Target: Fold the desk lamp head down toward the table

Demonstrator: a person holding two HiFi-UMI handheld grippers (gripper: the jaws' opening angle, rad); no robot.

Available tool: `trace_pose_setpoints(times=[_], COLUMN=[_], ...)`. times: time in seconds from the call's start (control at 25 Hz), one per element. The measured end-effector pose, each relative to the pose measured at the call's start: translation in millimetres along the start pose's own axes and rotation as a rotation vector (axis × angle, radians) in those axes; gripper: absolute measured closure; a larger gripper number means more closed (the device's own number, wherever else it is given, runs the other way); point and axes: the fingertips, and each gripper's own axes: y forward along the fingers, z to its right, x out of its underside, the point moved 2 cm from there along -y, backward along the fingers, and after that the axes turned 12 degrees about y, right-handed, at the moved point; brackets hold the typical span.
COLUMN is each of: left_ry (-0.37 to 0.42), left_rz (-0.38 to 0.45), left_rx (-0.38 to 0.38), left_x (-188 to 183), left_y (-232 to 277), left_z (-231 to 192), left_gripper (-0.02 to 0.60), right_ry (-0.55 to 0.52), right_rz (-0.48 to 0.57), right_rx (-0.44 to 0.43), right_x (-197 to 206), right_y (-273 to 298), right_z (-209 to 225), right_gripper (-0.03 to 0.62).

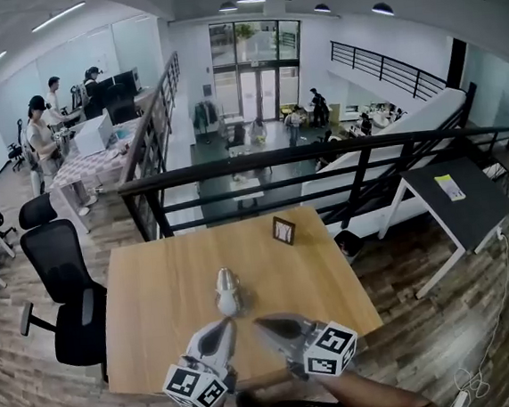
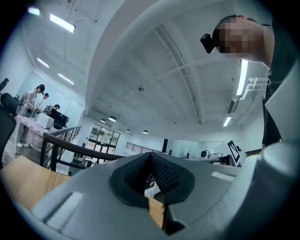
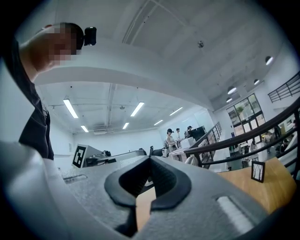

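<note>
Left gripper [image 1: 220, 328] and right gripper [image 1: 268, 327]: fingers fully closed, empty. Desk lamp [image 1: 227, 292] stands near on counter [image 1: 155, 288].

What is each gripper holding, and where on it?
Nothing held. The left gripper and right gripper are both shut and empty; the desk lamp is between neither's jaws.

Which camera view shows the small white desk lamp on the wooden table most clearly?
The head view: the small white desk lamp sits in plain sight on the light wooden table, seen from above. The left gripper view and the right gripper view show none of it.
</note>
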Motion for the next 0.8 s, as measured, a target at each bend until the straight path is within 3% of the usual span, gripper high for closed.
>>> trace_pose_setpoints(times=[0.36,0.56,0.8], left_ry=[-0.006,-0.035,-0.041], left_rz=[-0.044,-0.092,-0.107], left_rx=[0.142,0.215,0.251], left_x=[4,28,39], left_y=[4,-1,7], left_z=[-58,-81,-97], left_gripper=[0.580,0.580,0.580], right_ry=[-0.007,-0.004,-0.002], right_rz=[0.013,0.020,0.012], right_rx=[0.109,0.178,0.246], right_x=[-3,-2,-5], right_y=[57,74,87], right_z=[13,28,48], right_gripper=[0.569,0.542,0.464])
